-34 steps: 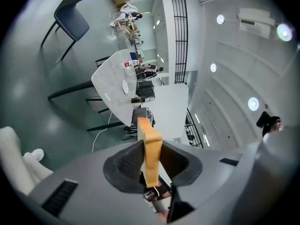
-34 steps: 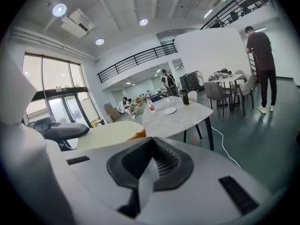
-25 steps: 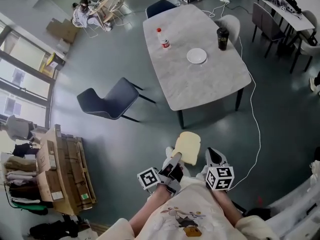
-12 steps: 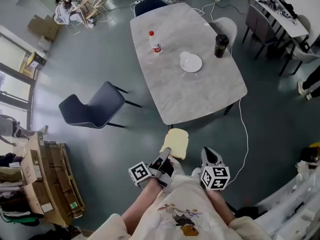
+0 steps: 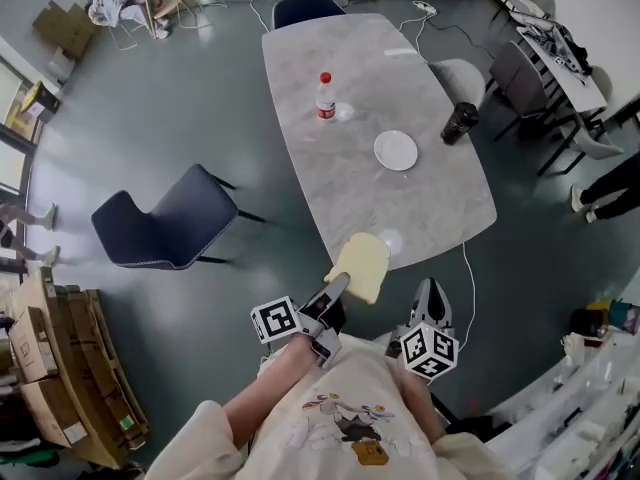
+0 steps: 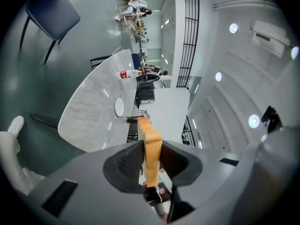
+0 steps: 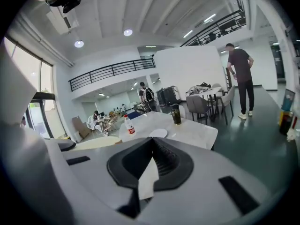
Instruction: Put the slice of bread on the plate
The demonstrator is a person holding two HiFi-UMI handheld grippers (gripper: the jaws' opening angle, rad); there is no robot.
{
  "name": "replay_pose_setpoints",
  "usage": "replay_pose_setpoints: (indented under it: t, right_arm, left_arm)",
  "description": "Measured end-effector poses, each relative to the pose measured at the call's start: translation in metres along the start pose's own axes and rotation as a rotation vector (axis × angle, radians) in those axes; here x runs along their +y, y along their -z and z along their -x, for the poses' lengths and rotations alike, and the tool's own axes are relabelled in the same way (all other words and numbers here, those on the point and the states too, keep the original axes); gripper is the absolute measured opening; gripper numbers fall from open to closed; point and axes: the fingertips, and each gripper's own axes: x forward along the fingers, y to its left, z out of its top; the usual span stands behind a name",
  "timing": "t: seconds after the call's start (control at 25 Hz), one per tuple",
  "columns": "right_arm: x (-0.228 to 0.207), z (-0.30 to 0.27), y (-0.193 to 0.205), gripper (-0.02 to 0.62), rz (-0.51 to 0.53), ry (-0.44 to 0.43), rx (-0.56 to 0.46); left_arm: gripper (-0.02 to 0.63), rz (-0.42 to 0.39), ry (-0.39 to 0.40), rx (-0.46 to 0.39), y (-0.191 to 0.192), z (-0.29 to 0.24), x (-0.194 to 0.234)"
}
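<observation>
In the head view, your left gripper (image 5: 338, 286) holds the slice of bread (image 5: 362, 266) at the table's (image 5: 400, 78) near edge. The plate (image 5: 396, 151) sits mid-table, well apart from it. Your right gripper (image 5: 430, 293) hangs just short of the table, its tips hard to read here.

In the left gripper view, the jaws clench the slice edge-on, and it hides a strip of the table.

In the right gripper view, the jaws are pressed together on nothing, and the gripper's body cuts off the table's near end.

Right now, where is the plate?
In the head view the plate sits on the table, between the bottle at its upper left and the dark tumbler at its right.
</observation>
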Motion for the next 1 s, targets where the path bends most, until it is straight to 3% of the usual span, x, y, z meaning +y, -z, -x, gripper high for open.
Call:
replay_pose_setpoints:
  t: [0.24,0.52,0.76,1.0]
  right_arm:
    - [0.047,-0.01,0.001,0.006,0.099,-0.044,-0.002]
    - [0.036,-0.06,-0.004,0.005,0.079,-0.058,0.047]
    - [0.015,-0.115,-0.043,0.005,0.067,-0.078,0.018]
    - [-0.007,-0.171,-0.073,0.005,0.037,-0.097,0.036]
  left_arm:
    - [0.104,0.041,-0.019,0.043,-0.028,-0.009,0.013]
    - [0.104,0.039,-0.045,0.088,-0.04,-0.059,0.023]
    - [0.104,-0.033,-0.075,0.097,-0.059,-0.117,0.023]
    - [0.104,-0.018,-0.081,0.074,-0.077,-0.18,0.02]
